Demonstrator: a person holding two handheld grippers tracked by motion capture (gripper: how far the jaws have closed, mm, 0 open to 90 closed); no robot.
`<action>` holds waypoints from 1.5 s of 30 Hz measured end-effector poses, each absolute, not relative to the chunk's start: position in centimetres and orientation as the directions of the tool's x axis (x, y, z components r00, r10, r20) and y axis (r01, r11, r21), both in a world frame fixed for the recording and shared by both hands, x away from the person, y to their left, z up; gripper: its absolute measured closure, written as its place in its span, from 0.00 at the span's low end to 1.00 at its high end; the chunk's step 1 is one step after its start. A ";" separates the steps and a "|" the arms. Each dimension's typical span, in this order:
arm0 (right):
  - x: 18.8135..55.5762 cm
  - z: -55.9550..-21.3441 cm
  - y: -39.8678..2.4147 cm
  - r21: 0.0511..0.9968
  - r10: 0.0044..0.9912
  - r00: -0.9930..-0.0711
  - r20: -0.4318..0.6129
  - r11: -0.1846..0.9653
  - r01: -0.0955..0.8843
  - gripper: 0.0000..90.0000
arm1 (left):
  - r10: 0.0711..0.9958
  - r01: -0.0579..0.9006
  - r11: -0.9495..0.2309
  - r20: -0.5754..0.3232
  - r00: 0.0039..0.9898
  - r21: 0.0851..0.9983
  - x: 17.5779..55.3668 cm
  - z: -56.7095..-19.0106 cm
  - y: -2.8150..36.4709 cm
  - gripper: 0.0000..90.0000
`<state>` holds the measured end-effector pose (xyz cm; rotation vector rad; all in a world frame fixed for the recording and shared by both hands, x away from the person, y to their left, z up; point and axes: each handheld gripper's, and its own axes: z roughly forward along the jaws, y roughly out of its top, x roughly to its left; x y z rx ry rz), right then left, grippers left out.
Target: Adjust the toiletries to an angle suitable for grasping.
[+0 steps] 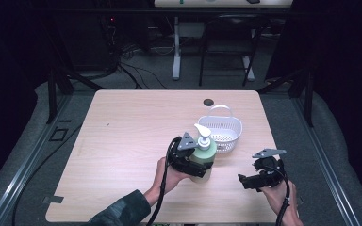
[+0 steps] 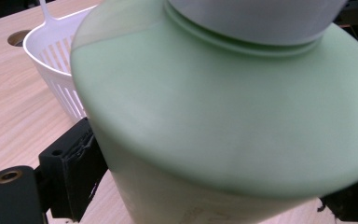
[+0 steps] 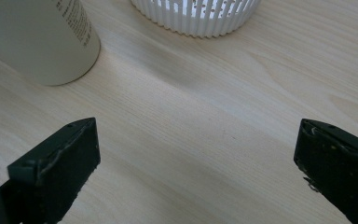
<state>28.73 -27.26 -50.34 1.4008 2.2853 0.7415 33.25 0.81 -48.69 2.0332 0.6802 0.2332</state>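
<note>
A pale green pump bottle (image 1: 204, 153) with a white pump head stands upright on the wooden table (image 1: 132, 132), just in front of a white slotted basket (image 1: 222, 130). My left gripper (image 1: 194, 162) is shut on the bottle's body; in the left gripper view the bottle (image 2: 223, 121) sits between the two black jaws, with the basket (image 2: 51, 60) behind it. My right gripper (image 1: 246, 181) hovers low over the table to the bottle's right, open and holding nothing. The right gripper view has the bottle's base (image 3: 42, 42) at upper left and the basket's wall (image 3: 196, 16) at the top.
A dark round hole (image 1: 209, 101) lies in the tabletop behind the basket. The table's near edge runs just below both hands. Beyond the table are a floor with cables, a chair (image 1: 226, 42) and another desk's leg (image 1: 176, 47).
</note>
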 end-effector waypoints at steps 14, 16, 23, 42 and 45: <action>28.7 -50.3 -27.1 0.606 0.897 -0.441 -0.029 0.366 0.706 0.00 | 0.589 0.417 -0.439 -0.095 0.802 0.796 32.1 -48.3 5.5 0.00; 28.7 -50.3 -27.2 0.606 0.898 -0.439 -0.029 0.365 0.706 0.00 | 0.601 0.427 -0.457 -0.082 0.795 0.780 32.0 -48.6 6.6 0.00; 28.8 -50.4 -27.1 0.603 0.895 -0.444 -0.029 0.370 0.706 0.00 | 0.644 0.465 -0.467 -0.070 0.761 0.753 31.9 -49.6 10.8 0.00; 28.6 -50.4 -27.0 0.607 0.897 -0.440 -0.046 0.375 0.701 0.00 | 0.802 0.604 -0.414 -0.041 0.596 0.681 33.3 -49.8 21.0 0.00; 28.7 -50.4 -26.9 0.605 0.895 -0.443 -0.046 0.378 0.700 0.00 | 0.804 0.611 -0.415 -0.043 0.593 0.674 33.4 -50.0 21.3 0.00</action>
